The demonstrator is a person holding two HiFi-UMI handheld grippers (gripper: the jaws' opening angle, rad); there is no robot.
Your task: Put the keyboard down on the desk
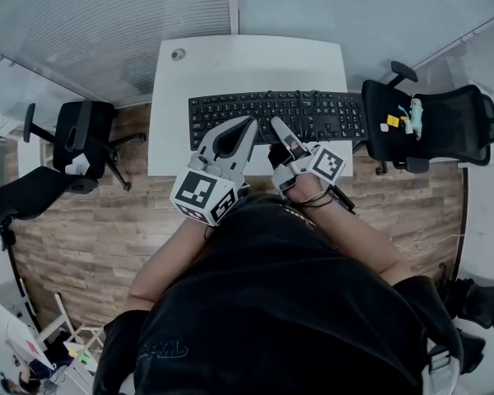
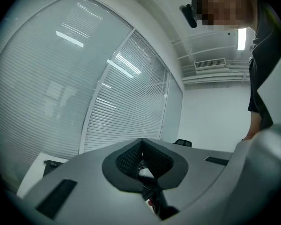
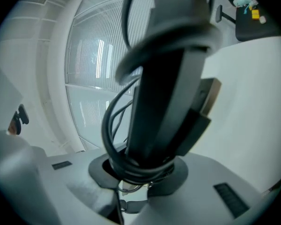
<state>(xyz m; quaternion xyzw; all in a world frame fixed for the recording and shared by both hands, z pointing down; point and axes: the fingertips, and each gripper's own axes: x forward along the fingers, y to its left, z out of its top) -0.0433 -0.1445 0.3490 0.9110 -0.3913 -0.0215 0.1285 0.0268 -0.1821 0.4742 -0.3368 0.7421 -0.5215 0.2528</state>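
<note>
The keyboard (image 1: 313, 113) lies lengthwise across the near part of the white desk (image 1: 247, 64), with its right end past the desk's right edge, toward the black office chair (image 1: 428, 126). The head view does not show whether its underside rests on the desktop or hangs just above it. The right gripper (image 1: 277, 126) is clamped on the keyboard's near edge. In the right gripper view the black body of the keyboard rises from between the 2 jaws, with loops of its cable (image 3: 114, 121) gathered round it at the pads. The left gripper (image 1: 249, 123) sits just beside the right one at the same near edge. In the left gripper view its 2 jaws meet at the tips with nothing pressed between them, so it is closed and empty. Judged status: the transport step is largely complete, because the keyboard is already over the target surface. The placement step is not yet complete, because the grip has not been released. Remaining actions, as judged: bring the overhanging right end onto the desk, seat the keyboard flat, open the right jaws, and clear the cable from the pads.
</note>
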